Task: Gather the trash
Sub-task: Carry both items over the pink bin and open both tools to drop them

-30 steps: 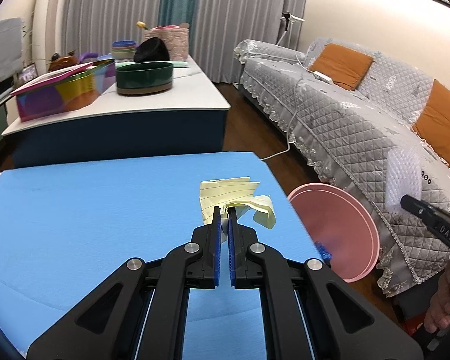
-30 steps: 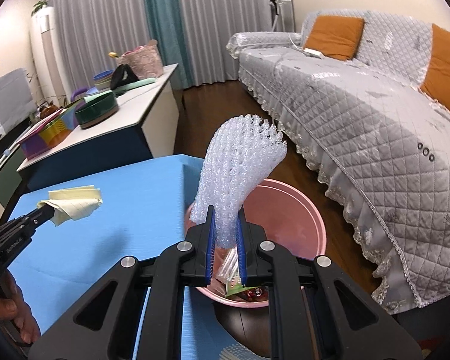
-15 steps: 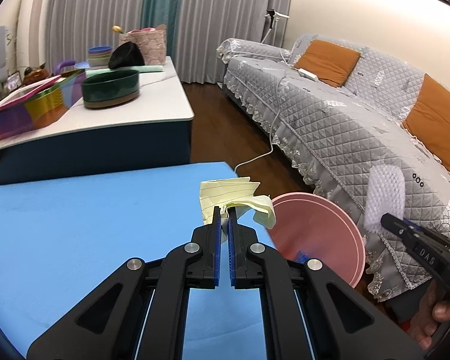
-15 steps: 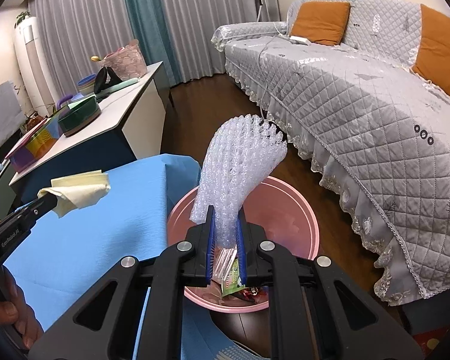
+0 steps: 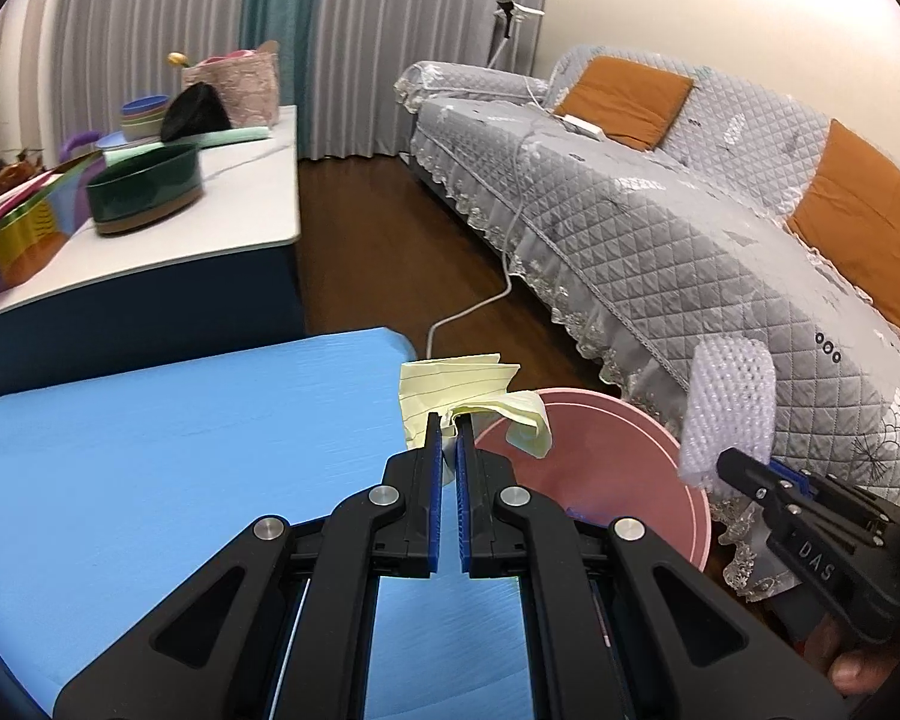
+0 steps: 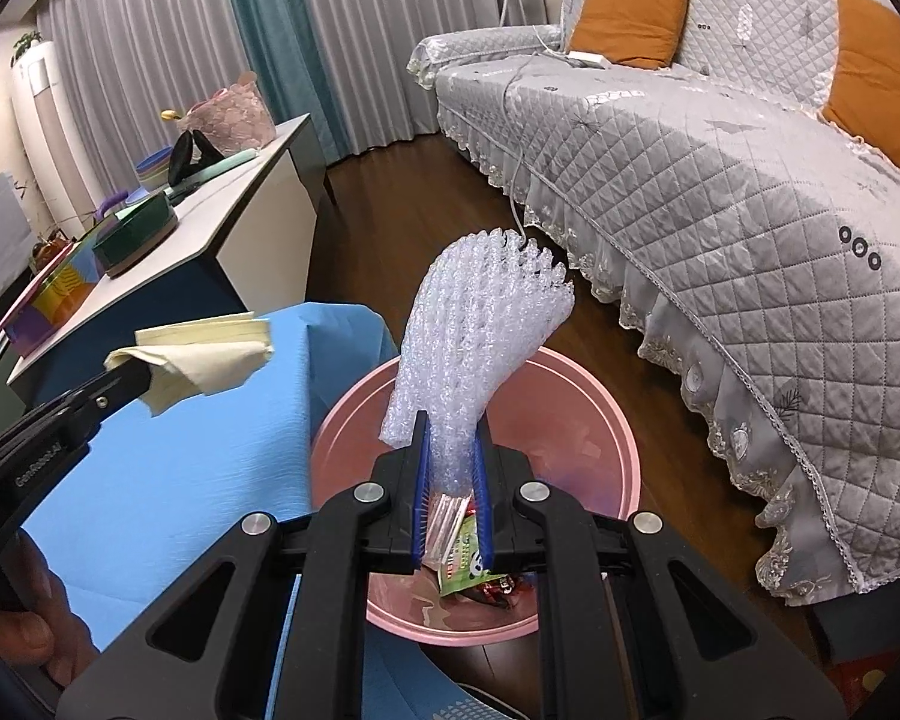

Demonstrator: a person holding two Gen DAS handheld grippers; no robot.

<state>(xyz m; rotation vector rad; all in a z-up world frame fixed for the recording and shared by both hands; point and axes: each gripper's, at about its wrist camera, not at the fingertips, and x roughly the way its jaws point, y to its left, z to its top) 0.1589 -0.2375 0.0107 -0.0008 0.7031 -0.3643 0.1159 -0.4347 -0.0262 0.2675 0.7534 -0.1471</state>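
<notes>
Hiding bin [image 6: 594, 420] contents: foam netting [image 6: 480, 348]

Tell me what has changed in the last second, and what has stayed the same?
Both hand-held grippers moved toward the pink bin: the left hand-held gripper brought the yellow paper to its rim, and the right hand-held gripper brought the bubble wrap above its opening. Nothing was released; both grips stayed shut.

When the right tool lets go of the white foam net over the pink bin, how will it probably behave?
The foam net looks very light and springy: it stands up from the right tool and only curves at its top. It will probably drop slowly and may bounce or catch on the pink bin rim.
</notes>
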